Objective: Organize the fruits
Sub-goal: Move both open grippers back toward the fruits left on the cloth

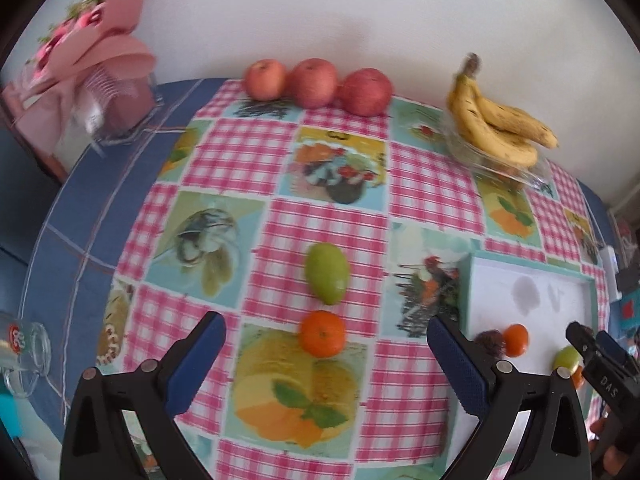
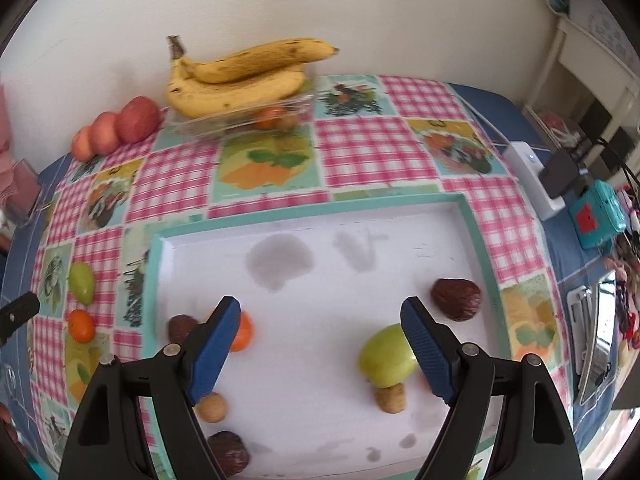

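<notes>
My left gripper (image 1: 324,322) is open, low over the checked cloth. An orange tangerine (image 1: 322,334) lies between its fingertips, with a green oval fruit (image 1: 327,273) just beyond. Both also show in the right wrist view, the green fruit (image 2: 82,282) and the tangerine (image 2: 81,325), left of the tray. My right gripper (image 2: 320,306) hangs open over the white tray with a teal rim (image 2: 312,204). In the tray lie a green fruit (image 2: 386,354), a tangerine (image 2: 242,332) half hidden by a finger, dark brown fruits (image 2: 456,294) and small tan ones (image 2: 214,408).
Three apples (image 1: 313,82) line the wall at the back. Bananas (image 1: 500,128) rest on a clear container (image 1: 496,164) holding small fruit. A glass mug (image 1: 24,352) lies at the left edge. A white box (image 2: 532,176) and a teal device (image 2: 596,212) sit right of the tray.
</notes>
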